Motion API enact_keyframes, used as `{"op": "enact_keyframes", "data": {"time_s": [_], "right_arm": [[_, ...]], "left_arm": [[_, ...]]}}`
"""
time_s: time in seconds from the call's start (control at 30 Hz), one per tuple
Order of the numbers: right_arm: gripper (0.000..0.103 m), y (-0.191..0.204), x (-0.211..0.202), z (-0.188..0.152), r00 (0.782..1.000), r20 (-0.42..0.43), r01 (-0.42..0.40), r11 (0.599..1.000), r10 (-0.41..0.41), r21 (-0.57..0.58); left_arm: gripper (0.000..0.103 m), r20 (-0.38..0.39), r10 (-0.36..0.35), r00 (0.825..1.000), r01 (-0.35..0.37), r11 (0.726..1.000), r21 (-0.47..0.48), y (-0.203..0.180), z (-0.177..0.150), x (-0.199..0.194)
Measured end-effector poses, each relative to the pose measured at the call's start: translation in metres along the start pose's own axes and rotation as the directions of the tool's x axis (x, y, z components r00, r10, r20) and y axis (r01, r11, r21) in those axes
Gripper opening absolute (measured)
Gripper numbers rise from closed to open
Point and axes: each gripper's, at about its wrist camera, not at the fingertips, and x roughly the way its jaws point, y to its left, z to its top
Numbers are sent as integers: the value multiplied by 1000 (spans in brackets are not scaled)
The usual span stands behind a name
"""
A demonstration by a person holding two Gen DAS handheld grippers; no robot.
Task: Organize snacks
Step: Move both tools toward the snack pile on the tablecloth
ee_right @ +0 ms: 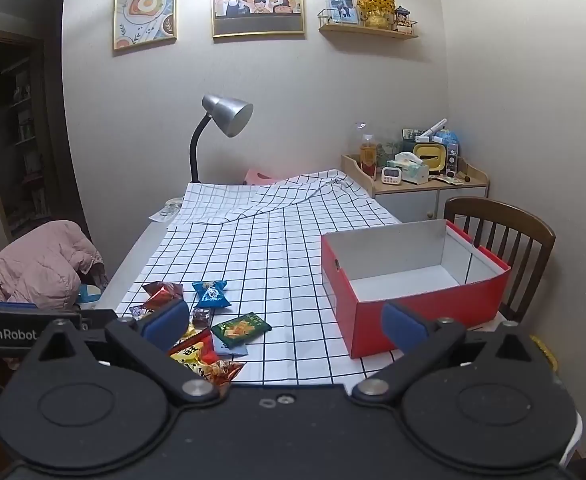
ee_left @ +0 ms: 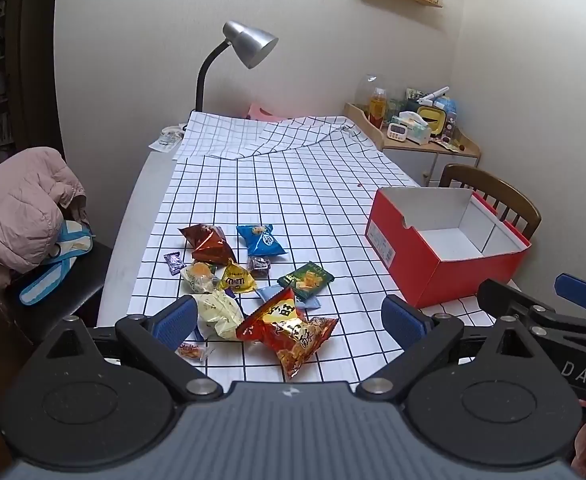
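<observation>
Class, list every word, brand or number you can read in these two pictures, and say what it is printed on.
"m&m": yellow packet.
"DAS": right gripper body.
"GenRobot": left gripper body.
Red bag: large Chinese characters, not clearly legible.
Red box label, green packet, timer: too small to read.

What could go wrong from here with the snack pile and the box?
1. The snacks overlap: the big red bag lies against the pale bag and on the light blue packet, so the open left gripper may grab or drag several.
2. The tablecloth is loose and folded at the back; a low pass could bunch it.
3. The red box sits near the table's edge; a nudge could shift it.
</observation>
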Motion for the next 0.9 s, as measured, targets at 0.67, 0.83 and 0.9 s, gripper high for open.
{"op": "enact_keyframes", "data": {"time_s": [0.67,0.83,0.9], "right_arm": [[103,-5,-4,1,1000,9,17,1000,-17,13],[103,-4,-7,1,999,43,24,1000,-24,-8],[103,-5,-5,1,999,37,18,1000,-18,-3]], "left_arm": [[99,8,-10,1000,9,1000,14,-9,3,-2],[99,9,-10,1000,10,1000,13,-9,4,-2],[99,9,-9,1000,8,1000,15,-9,4,-2]]}}
